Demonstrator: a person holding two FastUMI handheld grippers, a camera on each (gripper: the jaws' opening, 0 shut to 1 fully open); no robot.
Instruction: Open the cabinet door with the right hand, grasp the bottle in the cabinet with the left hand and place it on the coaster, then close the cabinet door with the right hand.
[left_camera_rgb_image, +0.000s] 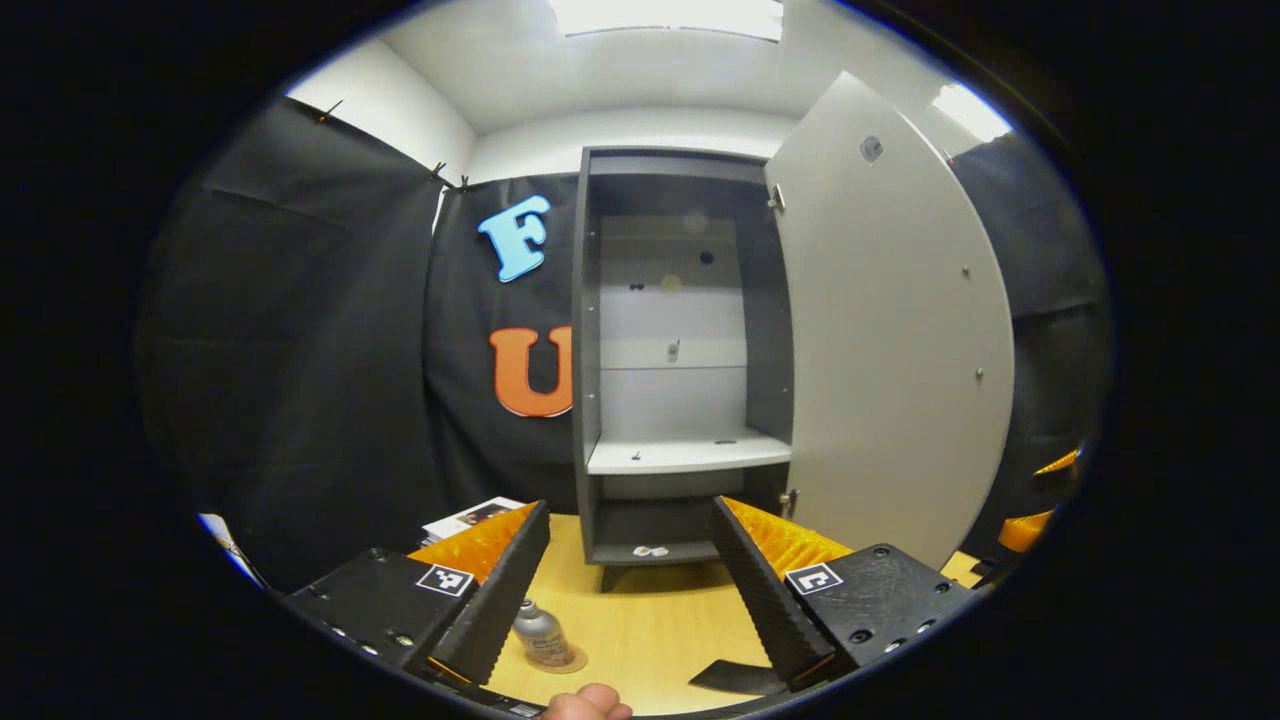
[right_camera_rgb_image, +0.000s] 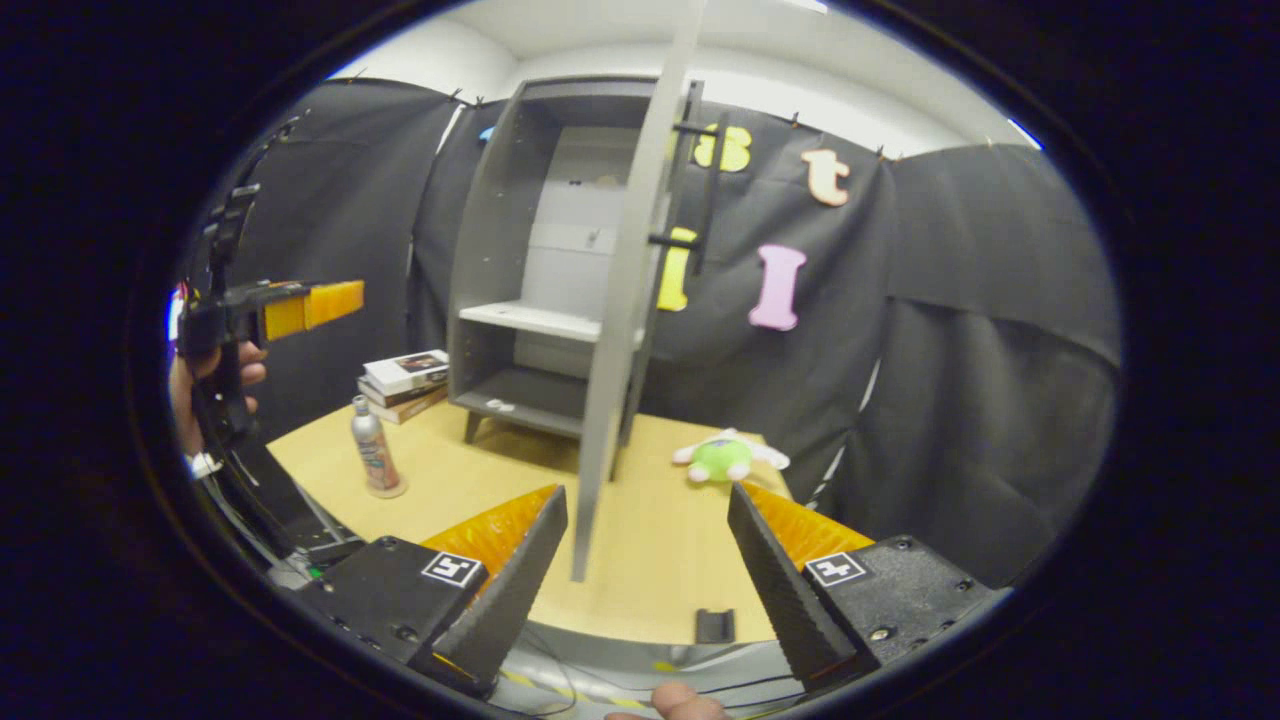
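Here the bottle stands upright on what looks like the coaster on the pale wooden table, near stacked books. The grey cabinet stands with its door swung wide. Left gripper and right gripper both hang empty, fingers apart.

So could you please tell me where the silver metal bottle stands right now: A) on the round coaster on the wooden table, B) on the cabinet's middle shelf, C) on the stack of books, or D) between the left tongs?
A: the silver metal bottle stands upright on the round coaster on the wooden table, with no tongs touching it.
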